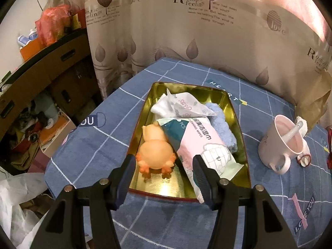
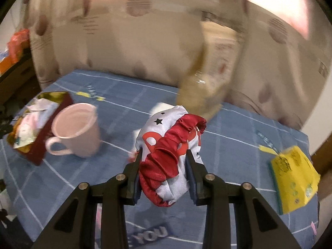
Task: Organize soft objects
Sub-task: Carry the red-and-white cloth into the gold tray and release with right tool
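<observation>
red-white cloth (image 2: 166, 155) in r claw (image 2: 164, 155)

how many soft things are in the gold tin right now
4: an orange squishy animal toy front left, a pink-and-green wipes pack beside it, a blue fluffy cloth underneath, and a white printed packet at the back. Others may be hidden beneath.

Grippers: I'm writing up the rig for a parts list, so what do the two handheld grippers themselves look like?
Both look alike. The left gripper and right gripper each have two matte black, angular plastic fingers with triangular cut-outs in the linkage arms, round silver pivot pins, and dark blue pads lining the inner finger faces. No cables, markings, hands or sleeves show.
</observation>
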Motion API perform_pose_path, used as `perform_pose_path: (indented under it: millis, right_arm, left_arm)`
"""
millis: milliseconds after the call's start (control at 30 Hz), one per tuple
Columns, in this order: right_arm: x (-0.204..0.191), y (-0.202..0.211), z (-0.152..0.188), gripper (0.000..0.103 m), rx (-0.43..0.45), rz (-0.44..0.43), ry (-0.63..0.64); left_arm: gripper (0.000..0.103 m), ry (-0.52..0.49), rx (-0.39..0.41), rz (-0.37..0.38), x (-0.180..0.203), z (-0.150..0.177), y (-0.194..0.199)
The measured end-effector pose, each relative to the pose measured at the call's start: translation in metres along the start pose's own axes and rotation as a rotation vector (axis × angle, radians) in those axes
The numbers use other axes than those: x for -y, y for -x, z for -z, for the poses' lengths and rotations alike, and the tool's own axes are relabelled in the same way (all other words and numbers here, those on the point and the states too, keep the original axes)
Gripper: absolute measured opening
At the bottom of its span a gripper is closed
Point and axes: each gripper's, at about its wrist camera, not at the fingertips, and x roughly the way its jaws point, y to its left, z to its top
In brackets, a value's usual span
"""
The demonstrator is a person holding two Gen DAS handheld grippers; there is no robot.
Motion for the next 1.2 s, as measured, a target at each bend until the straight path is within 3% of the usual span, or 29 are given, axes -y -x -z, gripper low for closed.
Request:
perform_pose_path:
  millis: [533, 767, 1200]
  right_arm:
    - [-0.157, -0.003, -0.057, 0.033, 0.056, -0.239, 0.223]
    - [-0.202, -0.016, -0.069, 0.033, 0.047, -0.318, 0.259]
    - [-0.271, -0.052, -0.089, 0.033, 0.000, -0.387, 0.318]
  left_arm:
    - [0.058, 0.045, 0.011, -0.033, -0.016, -0.001, 0.005]
    - [0.058, 0.065, 0.021, -0.059, -0.024, -0.003, 0.011]
    - [0.058, 0.120, 0.023, -0.071, -0.044, -0.009, 0.014]
